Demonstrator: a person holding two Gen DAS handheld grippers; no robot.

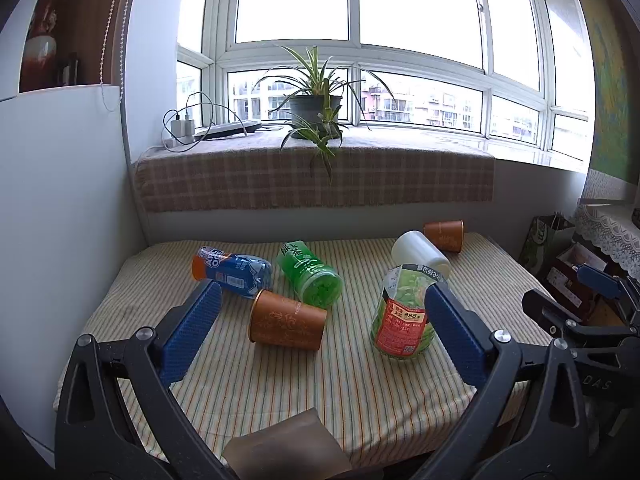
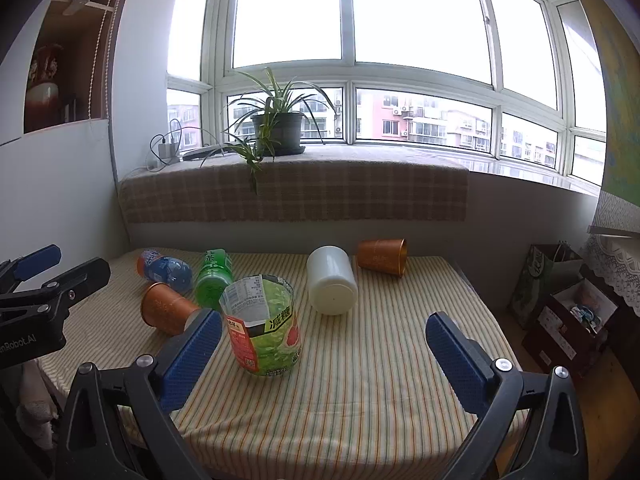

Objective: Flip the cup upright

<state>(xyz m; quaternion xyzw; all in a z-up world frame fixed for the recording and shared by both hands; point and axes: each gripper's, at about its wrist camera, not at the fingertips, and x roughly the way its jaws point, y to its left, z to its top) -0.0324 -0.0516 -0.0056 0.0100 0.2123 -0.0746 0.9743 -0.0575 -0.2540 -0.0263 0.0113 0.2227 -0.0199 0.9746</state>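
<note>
Plainly, both claws stood apart and empty: the left claw framed the nearer copper cup, lying on its side on the striped worktop. The risk, I judged, was the cup rolling off the soft cloth grip, or the claw nudging the green bottle just beside it. The right claw hovered near the upright cut bottle. Behind, a potted plant sat on the windowsill.

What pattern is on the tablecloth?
Thin stripes, cream with orange and green lines, on the tablecloth; clearest in the right wrist view.
</note>
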